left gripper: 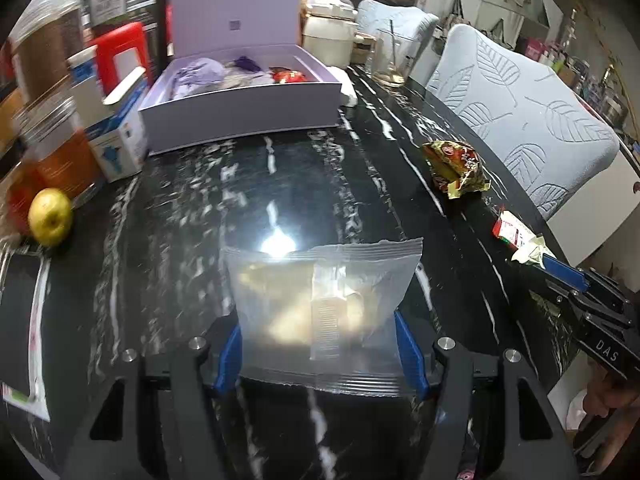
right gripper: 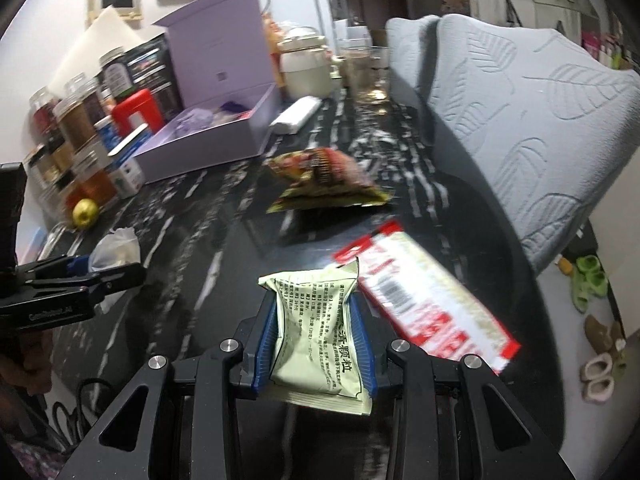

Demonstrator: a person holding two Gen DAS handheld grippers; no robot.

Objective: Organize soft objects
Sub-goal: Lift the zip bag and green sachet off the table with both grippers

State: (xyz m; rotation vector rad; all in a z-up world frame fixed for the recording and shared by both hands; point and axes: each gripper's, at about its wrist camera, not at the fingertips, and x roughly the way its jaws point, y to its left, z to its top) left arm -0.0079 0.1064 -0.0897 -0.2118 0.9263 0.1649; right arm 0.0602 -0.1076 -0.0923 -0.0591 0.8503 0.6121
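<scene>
My left gripper (left gripper: 320,354) is shut on a clear plastic pouch (left gripper: 324,300) with pale food inside, held above the black marble table (left gripper: 180,208). The right gripper (right gripper: 316,344) is shut on a pale green sachet (right gripper: 316,340) printed with black text. Ahead stands the open lilac box (left gripper: 240,108), its lid upright, with purple cloth and a red packet inside. A gold-red snack bag (left gripper: 456,164) and a red-white packet (right gripper: 424,296) lie on the table. In the right wrist view the left gripper (right gripper: 92,268) holds the clear pouch (right gripper: 116,250) at the left.
Jars, a red stool and a blue-white carton (left gripper: 116,144) crowd the table's left edge beside a yellow apple (left gripper: 50,216). A white pot (left gripper: 328,32) and a glass (left gripper: 390,60) stand behind the box. Grey leaf-pattern chairs (left gripper: 532,120) line the right side. Slippers (right gripper: 600,368) lie on the floor.
</scene>
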